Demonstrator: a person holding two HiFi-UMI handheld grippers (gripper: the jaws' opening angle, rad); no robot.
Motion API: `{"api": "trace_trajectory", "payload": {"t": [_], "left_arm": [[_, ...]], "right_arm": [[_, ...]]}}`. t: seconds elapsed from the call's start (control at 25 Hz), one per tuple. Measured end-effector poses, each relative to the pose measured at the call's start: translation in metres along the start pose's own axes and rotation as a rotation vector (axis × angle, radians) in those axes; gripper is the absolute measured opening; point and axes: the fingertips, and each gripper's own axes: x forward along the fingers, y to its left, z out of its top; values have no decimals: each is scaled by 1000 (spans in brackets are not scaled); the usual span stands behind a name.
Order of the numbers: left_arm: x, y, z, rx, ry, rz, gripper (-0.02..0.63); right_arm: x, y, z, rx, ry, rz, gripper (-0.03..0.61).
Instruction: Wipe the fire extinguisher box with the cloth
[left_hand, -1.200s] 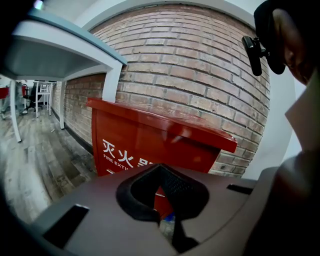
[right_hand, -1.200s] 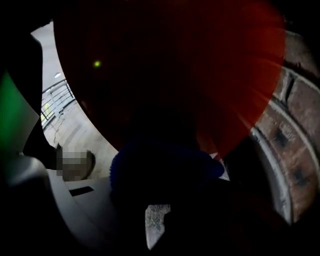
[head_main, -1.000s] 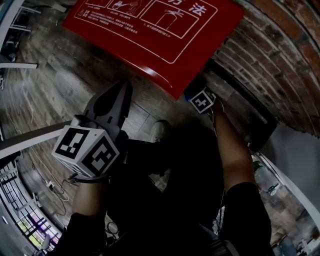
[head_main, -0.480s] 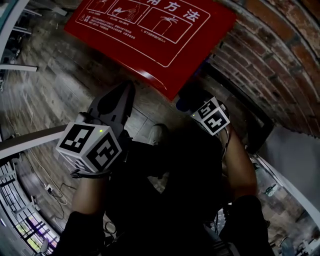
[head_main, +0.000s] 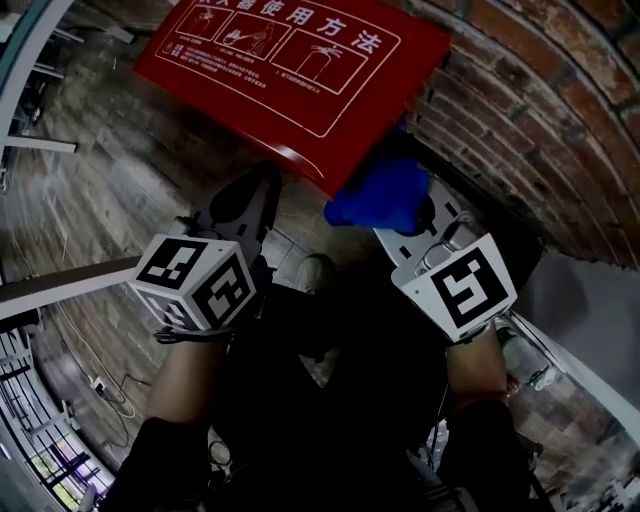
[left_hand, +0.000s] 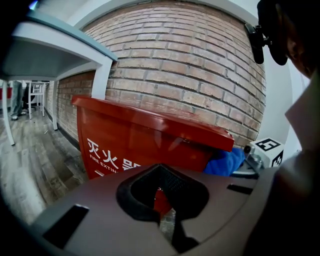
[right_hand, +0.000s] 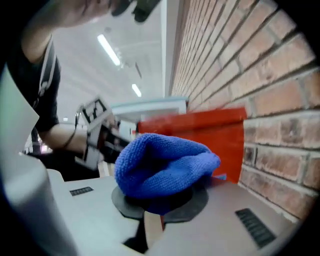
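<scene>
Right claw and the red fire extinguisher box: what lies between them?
The blue cloth, clamped in the right claw, fills that stretch, by the corner of the fire extinguisher box; the head view shows it.

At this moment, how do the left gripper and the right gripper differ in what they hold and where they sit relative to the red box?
Load: the left gripper has its jaws together on nothing, while the right gripper is clamped on the blue cloth.
Place: the left gripper points at the front of the fire extinguisher box, apart from it, while the right gripper holds the cloth at the box's end by the brick wall.
Shared: both are shut.
</scene>
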Motion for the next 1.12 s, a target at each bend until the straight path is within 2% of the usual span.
{"api": "trace_trajectory", "payload": {"t": [0.04, 0.12, 0.24, 0.4, 0.56, 0.68, 0.8, 0.92, 1.04, 1.12], "left_arm": [[0, -1, 0, 9, 2, -1, 6], [1, -5, 1, 31, -1, -4, 6], [2, -4, 3, 41, -15, 4, 6], [-4, 6, 6, 42, -46, 22, 6], [-10, 5, 20, -60, -123, 19, 6], [-19, 6, 32, -88, -202, 16, 6], [-37, 11, 39, -133, -249, 33, 6], [-59, -1, 57, -141, -226, 22, 6], [-98, -28, 98, -116, -177, -17, 6], [-127, -45, 136, -105, -169, -50, 6]], "right_arm": [[-4, 2, 15, 30, -52, -14, 48], [-10, 3, 29, 40, -91, -34, 46], [-12, 3, 19, 39, -92, -29, 46], [-20, 4, 14, 1, -91, -110, 47], [-39, 0, 15, 79, -112, -192, 48], [-55, -11, 26, 126, -129, -286, 46], [-69, -25, 51, 155, -138, -385, 47], [-81, -35, 91, 236, -170, -491, 48], [-96, -28, 145, 326, -180, -571, 48], [-99, -15, 189, 344, -155, -575, 46]]}}
